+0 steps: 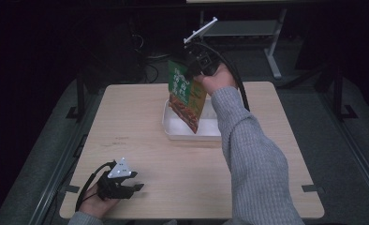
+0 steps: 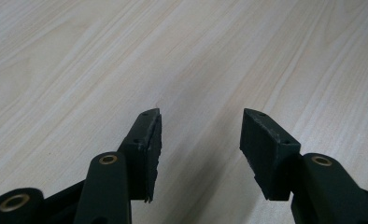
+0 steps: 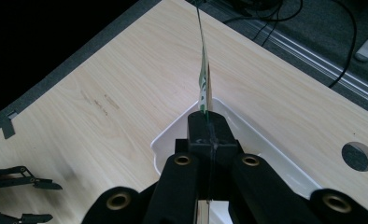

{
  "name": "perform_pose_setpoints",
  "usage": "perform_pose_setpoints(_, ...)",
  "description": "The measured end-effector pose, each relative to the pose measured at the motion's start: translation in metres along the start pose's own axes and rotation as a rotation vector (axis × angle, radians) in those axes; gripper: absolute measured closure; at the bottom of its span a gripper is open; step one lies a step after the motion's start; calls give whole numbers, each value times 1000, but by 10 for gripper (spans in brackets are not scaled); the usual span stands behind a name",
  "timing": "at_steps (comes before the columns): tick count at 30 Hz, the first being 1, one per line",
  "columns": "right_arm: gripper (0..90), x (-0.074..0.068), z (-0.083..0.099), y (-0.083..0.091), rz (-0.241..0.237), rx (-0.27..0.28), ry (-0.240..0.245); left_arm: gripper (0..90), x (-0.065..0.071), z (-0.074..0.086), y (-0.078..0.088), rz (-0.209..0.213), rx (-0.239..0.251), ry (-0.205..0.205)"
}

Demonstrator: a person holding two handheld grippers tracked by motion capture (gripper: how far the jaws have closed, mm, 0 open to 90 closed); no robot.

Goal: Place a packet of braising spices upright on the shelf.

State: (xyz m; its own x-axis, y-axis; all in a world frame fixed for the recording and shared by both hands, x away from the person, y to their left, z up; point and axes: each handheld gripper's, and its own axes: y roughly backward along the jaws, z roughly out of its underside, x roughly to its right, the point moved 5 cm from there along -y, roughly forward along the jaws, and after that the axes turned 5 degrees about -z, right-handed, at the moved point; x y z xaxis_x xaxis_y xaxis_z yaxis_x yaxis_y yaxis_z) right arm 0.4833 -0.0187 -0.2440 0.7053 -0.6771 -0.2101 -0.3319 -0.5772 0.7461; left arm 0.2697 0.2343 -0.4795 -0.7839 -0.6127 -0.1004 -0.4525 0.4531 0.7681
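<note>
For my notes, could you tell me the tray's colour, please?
White; the tray shows best in the right gripper view.

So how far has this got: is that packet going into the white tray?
Picked up already: the right tool is clamped on the packet. In hand now: the packet hangs over the white tray, its bottom corner low inside. Left, probably: lay it down and let go. The left tool rests open on the table.

The table (image 1: 140,122) is lit softly and evenly from overhead, while the surroundings sink into near-black; the high view looks slightly soft and grainy, perhaps underexposed
</note>
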Motion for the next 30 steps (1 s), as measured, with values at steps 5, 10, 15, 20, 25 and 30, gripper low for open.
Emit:
perform_pose_setpoints(5, 900, 4, 2, -9, -9, -2, -15, 479, 0, 0, 0, -1, 1, 0)
perform_pose_setpoints(10, 900, 5, 3, -15, -8, -12, -16, 479, 0, 0, 0, -1, 0, 0)
perform_pose_setpoints(15, 900, 5, 3, -23, -6, -24, -15, 479, 0, 0, 1, -1, 2, -3)
perform_pose_setpoints(20, 900, 8, 6, -30, -10, -33, -28, 479, -1, 0, 1, -2, 3, -5)
perform_pose_setpoints(25, 900, 12, 9, -37, -10, -44, -38, 479, -1, 0, 0, -1, 1, -2)
perform_pose_setpoints(30, 900, 12, 10, -42, -10, -56, -36, 478, 0, 0, 0, -1, 3, -2)
